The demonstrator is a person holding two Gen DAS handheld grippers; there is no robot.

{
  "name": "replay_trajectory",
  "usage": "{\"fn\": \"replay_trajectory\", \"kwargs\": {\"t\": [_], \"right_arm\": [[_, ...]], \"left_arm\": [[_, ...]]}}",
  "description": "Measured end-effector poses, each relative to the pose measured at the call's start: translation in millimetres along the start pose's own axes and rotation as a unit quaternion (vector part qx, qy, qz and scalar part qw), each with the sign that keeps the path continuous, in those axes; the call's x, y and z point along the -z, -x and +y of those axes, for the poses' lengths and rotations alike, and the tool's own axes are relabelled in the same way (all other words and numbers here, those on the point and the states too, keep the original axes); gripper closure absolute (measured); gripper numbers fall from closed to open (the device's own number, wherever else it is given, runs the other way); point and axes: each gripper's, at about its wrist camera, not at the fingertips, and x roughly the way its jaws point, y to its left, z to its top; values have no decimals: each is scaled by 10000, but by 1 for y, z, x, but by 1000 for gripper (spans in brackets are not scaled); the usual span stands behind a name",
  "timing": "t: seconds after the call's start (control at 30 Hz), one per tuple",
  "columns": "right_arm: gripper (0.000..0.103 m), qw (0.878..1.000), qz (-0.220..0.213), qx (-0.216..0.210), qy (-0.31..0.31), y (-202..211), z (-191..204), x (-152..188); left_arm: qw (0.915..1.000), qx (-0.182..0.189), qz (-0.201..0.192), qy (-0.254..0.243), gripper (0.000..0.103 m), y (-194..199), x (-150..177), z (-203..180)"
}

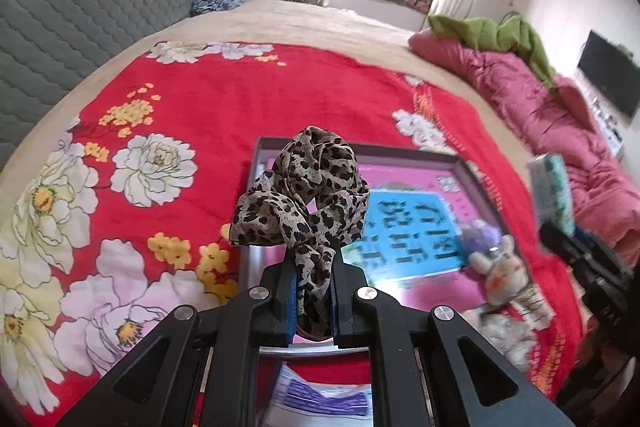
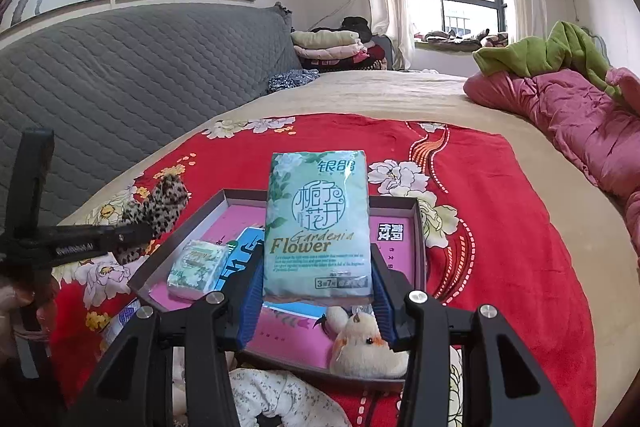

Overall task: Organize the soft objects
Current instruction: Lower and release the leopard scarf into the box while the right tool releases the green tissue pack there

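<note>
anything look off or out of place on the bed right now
Nothing is spilled or damaged. One oddity: the plush toy lies over the shallow box's near rim, half in and half out. A small tissue pack already sits inside the box.

The shallow tray (image 2: 416, 227) lies on the red floral blanket (image 2: 500, 211) of the bed. Seen from the right wrist, its floor is taken at 9 o'clock by a small tissue pack (image 2: 196, 267) and at 5 o'clock by a plush toy (image 2: 368, 347) just beside the near rim; the pink floor at 2 o'clock lies bare. The blanket beyond the tray toward 12 o'clock is open. At 2 o'clock, a pink quilt (image 2: 572, 115) with a green cloth (image 2: 552, 55) bounds the bed; at 10 o'clock, the grey padded headboard (image 2: 140, 67) walls it. A pale printed cloth (image 2: 280, 399) crowds 6 o'clock.
</note>
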Motion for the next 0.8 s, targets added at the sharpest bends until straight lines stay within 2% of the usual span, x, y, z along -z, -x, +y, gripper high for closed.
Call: {"fn": "replay_trajectory", "kwargs": {"t": [0.23,0.4,0.8], "right_arm": [[56,10000,6,-7,72,-5,2,-2],[56,10000,56,18,73,-9,1,-2],[56,9990,425,-44,158,-27,5,5]], "left_arm": [[9995,-104,281,-115,91,-20,8,-6],[9984,58,568,57,91,-34,14,-4],[9964,316,778,58,91,-42,22,-13]]}}
